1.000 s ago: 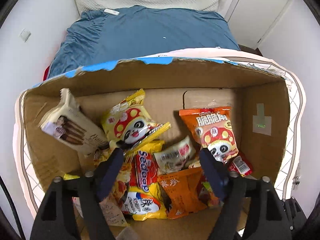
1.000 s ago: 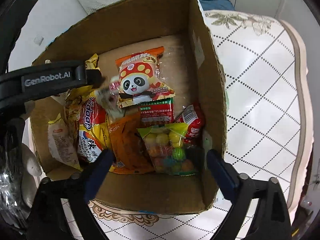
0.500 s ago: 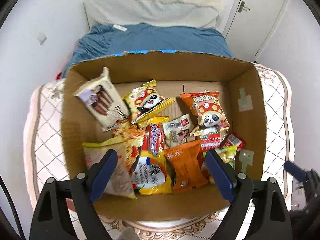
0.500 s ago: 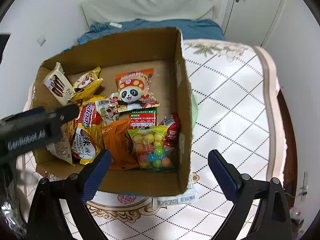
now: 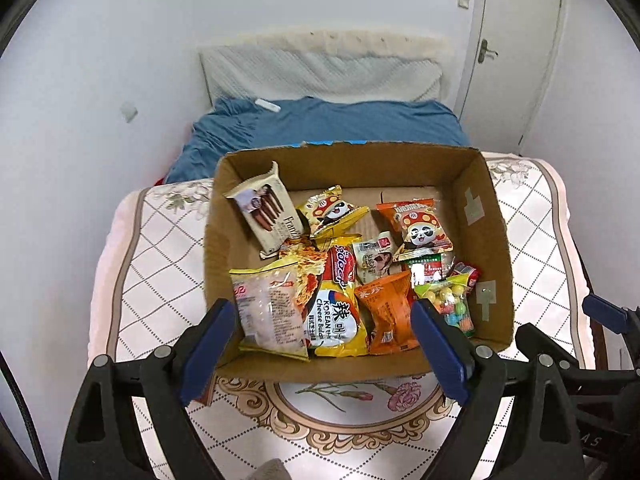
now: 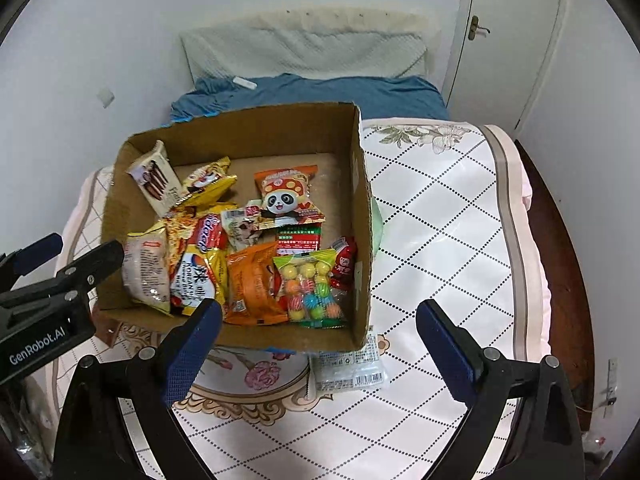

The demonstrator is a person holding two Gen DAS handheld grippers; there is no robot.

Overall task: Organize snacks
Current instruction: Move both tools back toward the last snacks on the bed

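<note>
Box: one cardboard box [image 5: 490, 240] on the quilted table cover [image 6: 440, 208], open side up.
Panda packs: two; orange panda bag [image 5: 418, 229] upright, top toward 12 o'clock; yellow panda bag [image 5: 332, 211] tilted toward 2.
Biscuit pack [image 5: 266, 210]: one, long axis 11 to 5.
Candy-ball bag [image 6: 312, 284]: one, at 5 o'clock.
Left gripper [image 5: 320, 344]: spread wide, holding nothing.
Right gripper [image 6: 316, 344]: spread wide, holding nothing.

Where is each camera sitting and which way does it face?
Left wrist: above the cardboard box's near side, facing snacks and bed; left tool open, right tool's tip at right edge.
Right wrist: further right, facing the box and quilted cover; right tool open, left tool at left.
Shared: box, gumball bag.
</note>
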